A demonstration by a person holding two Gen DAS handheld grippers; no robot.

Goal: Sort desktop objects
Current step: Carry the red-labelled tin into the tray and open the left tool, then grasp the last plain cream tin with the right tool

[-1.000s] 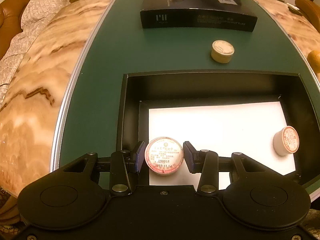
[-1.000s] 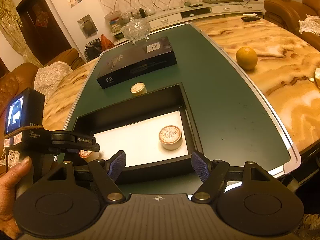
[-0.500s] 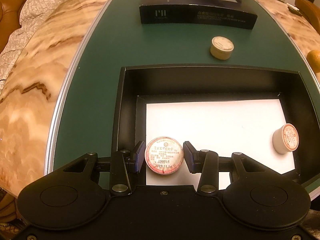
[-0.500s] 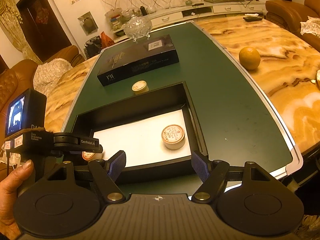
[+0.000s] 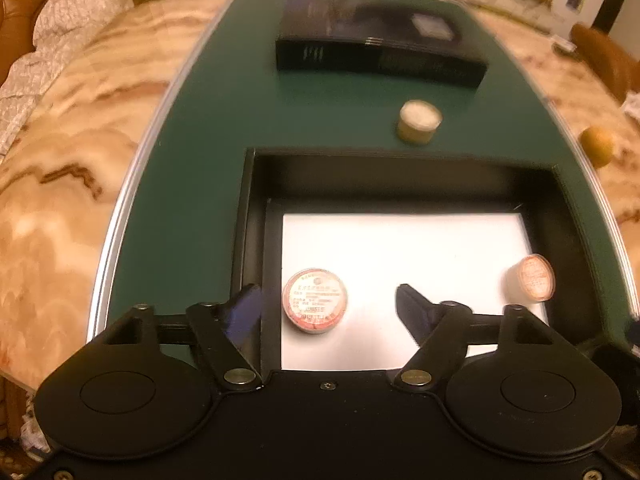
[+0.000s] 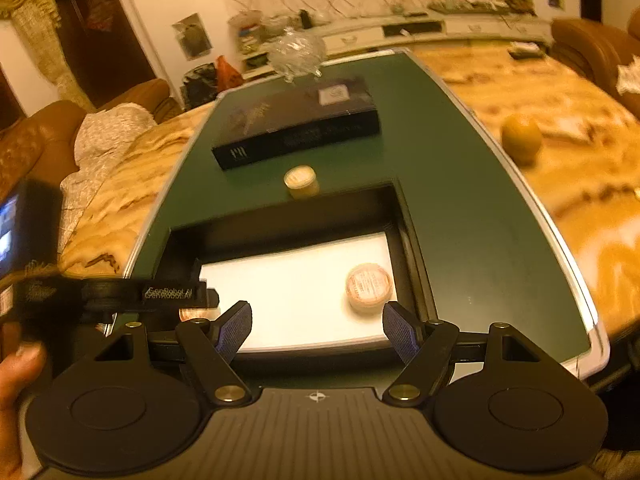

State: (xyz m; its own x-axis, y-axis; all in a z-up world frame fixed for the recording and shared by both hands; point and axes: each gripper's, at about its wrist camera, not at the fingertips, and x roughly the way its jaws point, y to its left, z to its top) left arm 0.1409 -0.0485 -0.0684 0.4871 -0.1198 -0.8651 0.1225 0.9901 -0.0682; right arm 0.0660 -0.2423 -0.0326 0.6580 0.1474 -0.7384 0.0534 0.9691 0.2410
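Observation:
A black tray with a white paper floor lies on the green mat. A round red-labelled tin stands in its near left corner, between the open jaws of my left gripper, nearer the left finger, not gripped. A second red-labelled tin sits at the tray's right side; it also shows in the right wrist view. A third, cream tin stands on the mat beyond the tray. My right gripper is open and empty above the tray's near edge.
A long black box lies across the far end of the green mat, with a glass bowl behind it. An orange sits on the marble table to the right. The left gripper's body crosses the right view's left side.
My left gripper has opened and let go of the red-labelled tin, which now stands on the tray's paper. Both views have shifted slightly and are blurred by motion.

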